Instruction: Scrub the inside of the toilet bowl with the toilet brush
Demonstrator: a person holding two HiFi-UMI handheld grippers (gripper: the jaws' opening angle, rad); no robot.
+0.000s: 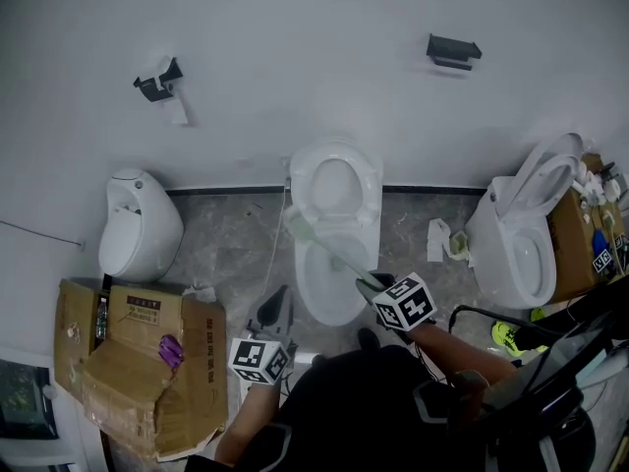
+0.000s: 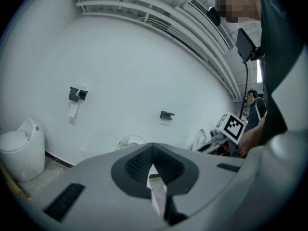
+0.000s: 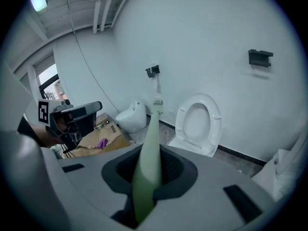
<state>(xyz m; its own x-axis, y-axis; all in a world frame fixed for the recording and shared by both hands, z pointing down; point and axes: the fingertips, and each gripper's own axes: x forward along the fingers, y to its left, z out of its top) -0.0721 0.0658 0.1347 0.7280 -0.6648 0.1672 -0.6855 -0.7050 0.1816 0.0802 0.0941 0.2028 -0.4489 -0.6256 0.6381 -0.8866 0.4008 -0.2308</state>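
Note:
The white toilet (image 1: 332,281) stands in the middle with its seat and lid (image 1: 335,183) raised against the wall. My right gripper (image 1: 376,288) is at the bowl's front right, shut on the pale green toilet brush (image 1: 334,256). The handle slants across the bowl and the brush head (image 1: 298,226) is over the back-left rim. In the right gripper view the handle (image 3: 148,153) runs out between the jaws to the head (image 3: 157,101), left of the raised seat (image 3: 197,121). My left gripper (image 1: 276,315) hangs left of the bowl, shut and holding nothing (image 2: 154,170).
A small white floor fixture (image 1: 138,236) stands at the left, with cardboard boxes (image 1: 138,362) in front of it. A second toilet (image 1: 531,234) is at the right, crumpled paper (image 1: 442,239) beside it. Black wall holders (image 1: 159,82) (image 1: 453,51) are mounted above.

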